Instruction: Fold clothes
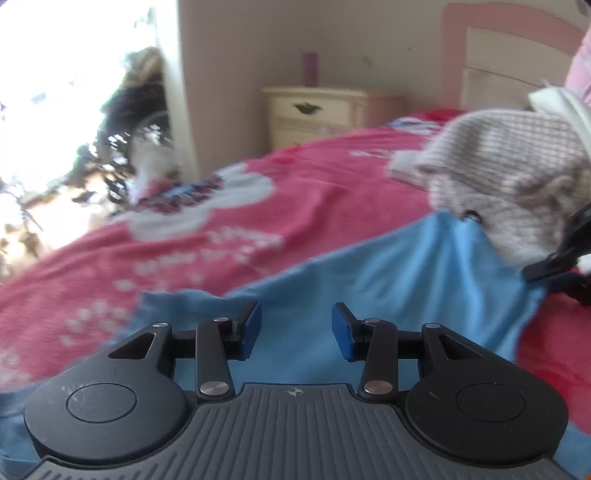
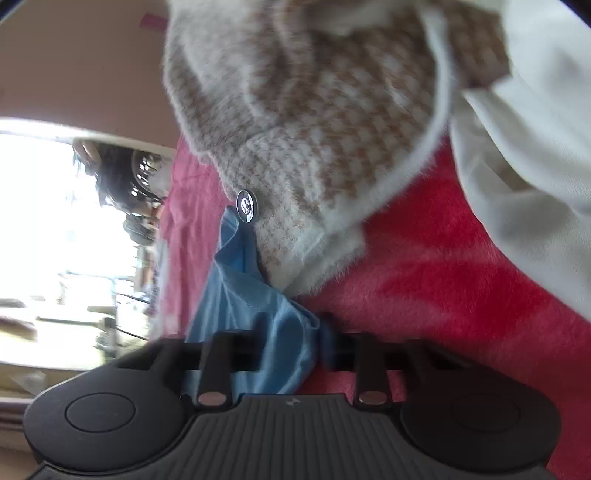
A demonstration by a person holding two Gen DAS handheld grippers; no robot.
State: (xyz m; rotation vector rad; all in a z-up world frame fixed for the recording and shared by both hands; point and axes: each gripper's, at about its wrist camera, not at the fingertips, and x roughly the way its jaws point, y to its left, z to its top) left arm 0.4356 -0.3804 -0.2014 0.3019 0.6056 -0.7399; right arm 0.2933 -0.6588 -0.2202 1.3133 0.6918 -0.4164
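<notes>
A light blue garment (image 1: 388,273) lies spread over the red patterned bedspread (image 1: 258,206). My left gripper (image 1: 296,330) hovers over its near part, open, with nothing between its blue pads (image 1: 249,330). In the right wrist view my right gripper (image 2: 295,350) is shut on a bunched fold of the blue garment (image 2: 258,295), lifting its corner. Just beyond lies a beige-and-white checked knit garment (image 2: 314,129) with a dark button (image 2: 245,205); it partly overlaps the blue one. The right gripper's black body (image 1: 557,254) shows at the right edge of the left wrist view.
A white garment (image 2: 535,166) lies to the right of the knit. Past the bed stand a cream nightstand (image 1: 314,110) with a pink cup (image 1: 309,68) and a pink headboard (image 1: 480,22). A bright window (image 1: 55,92) and dark clutter (image 1: 136,122) fill the left.
</notes>
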